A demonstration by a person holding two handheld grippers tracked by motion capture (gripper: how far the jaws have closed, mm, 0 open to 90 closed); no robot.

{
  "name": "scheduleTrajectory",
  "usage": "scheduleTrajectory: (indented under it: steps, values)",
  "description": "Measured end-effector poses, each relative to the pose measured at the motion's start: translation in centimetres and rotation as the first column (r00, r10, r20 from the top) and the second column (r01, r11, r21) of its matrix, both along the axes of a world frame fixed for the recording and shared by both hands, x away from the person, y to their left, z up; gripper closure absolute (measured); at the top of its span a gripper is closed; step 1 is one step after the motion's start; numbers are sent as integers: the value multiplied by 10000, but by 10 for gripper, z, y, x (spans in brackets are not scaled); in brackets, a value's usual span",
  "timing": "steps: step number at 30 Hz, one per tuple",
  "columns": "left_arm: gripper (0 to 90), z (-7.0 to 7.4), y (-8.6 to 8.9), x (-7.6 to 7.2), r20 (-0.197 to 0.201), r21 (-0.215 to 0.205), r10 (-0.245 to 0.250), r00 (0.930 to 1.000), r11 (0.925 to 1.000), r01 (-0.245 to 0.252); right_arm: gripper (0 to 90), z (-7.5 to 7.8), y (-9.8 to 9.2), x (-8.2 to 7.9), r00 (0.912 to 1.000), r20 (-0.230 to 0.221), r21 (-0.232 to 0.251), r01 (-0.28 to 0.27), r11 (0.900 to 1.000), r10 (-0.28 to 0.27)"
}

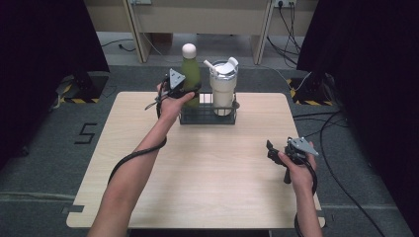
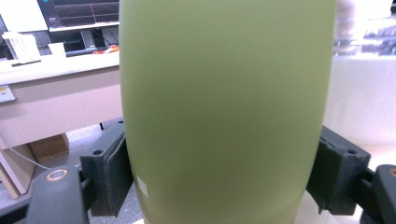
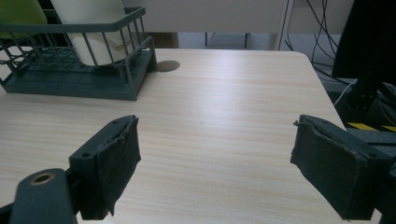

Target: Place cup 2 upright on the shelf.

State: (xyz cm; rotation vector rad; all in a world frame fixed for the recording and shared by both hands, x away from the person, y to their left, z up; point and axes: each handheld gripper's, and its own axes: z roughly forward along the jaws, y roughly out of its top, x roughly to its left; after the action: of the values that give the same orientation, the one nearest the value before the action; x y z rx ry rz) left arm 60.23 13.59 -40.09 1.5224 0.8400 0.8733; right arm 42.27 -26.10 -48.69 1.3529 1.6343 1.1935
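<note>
A green bottle [image 1: 190, 74] with a white cap stands upright in the left side of a dark wire basket [image 1: 207, 116] at the table's back middle. My left gripper [image 1: 184, 92] is shut on the bottle's body; in the left gripper view both pads [image 2: 112, 172] press against the green bottle [image 2: 224, 112]. A white tumbler [image 1: 223, 88] with a lid and straw stands in the basket's right side. My right gripper [image 1: 272, 150] hovers open near the table's right edge with nothing between its fingers [image 3: 116, 158]. The basket [image 3: 93, 84] lies far ahead to the left in its view.
The wooden table [image 1: 207, 177] has a small round grommet [image 3: 167, 66] just right of the basket. Cables run over the floor to the right, beyond the table edge. Dark curtains flank both sides and a desk stands behind.
</note>
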Motion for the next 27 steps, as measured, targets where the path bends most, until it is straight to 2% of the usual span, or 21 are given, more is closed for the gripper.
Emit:
scheduleTrajectory:
  steps: [27]
  values:
    - [200, -22, 0, 6, -681, 44, 147, 9976, 9999, -145, 149, 1, 2, 0, 10000, -2, 50, -53, 10000, 53]
